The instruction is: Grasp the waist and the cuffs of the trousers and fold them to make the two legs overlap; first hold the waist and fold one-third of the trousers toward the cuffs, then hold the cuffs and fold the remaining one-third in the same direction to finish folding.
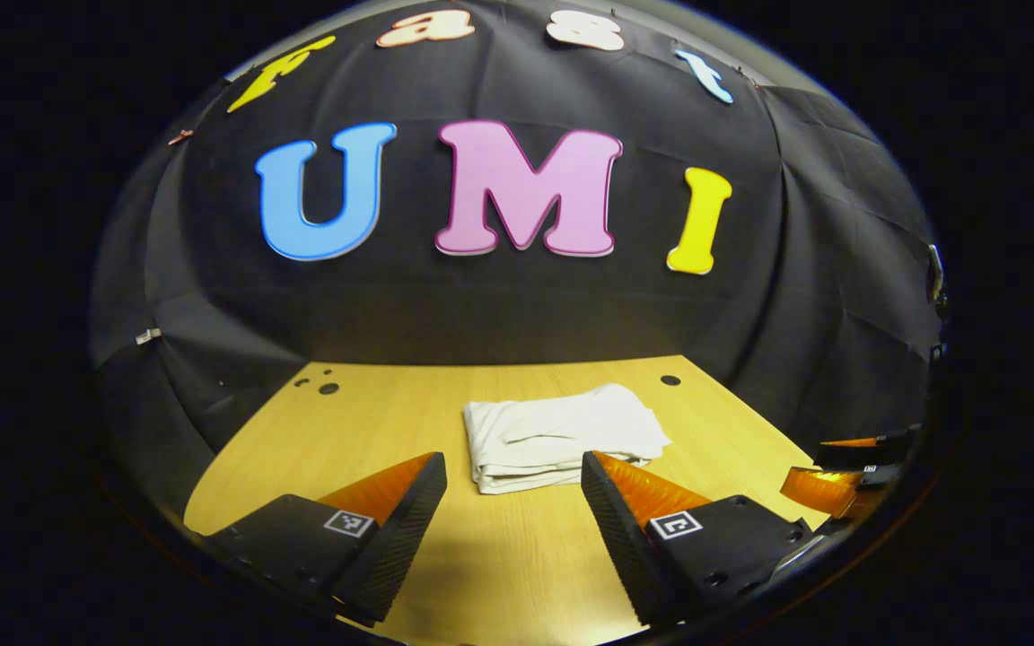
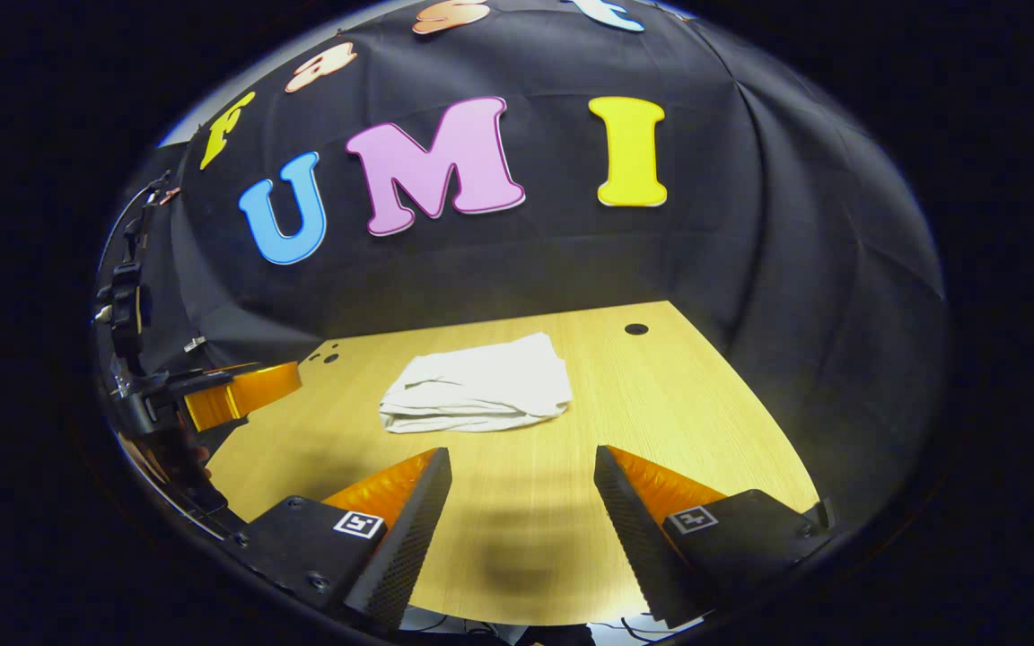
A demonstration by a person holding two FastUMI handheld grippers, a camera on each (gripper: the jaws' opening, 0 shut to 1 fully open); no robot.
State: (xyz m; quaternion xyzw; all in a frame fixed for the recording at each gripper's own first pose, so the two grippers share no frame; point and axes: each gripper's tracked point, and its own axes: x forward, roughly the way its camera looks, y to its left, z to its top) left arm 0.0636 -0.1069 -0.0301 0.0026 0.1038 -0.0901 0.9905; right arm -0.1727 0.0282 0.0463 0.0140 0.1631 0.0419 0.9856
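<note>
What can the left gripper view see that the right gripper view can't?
Left gripper view: the left gripper, jaws open at the bottom, and the right gripper at the right edge.

Right gripper view: the roles swap. The right gripper's open jaws sit at the bottom and the left gripper is at the left edge. Thin cables hang below the table's near edge.

Both: the white trousers, already folded into a compact stack and held by neither gripper, the wooden table and the black cloth wall.
</note>
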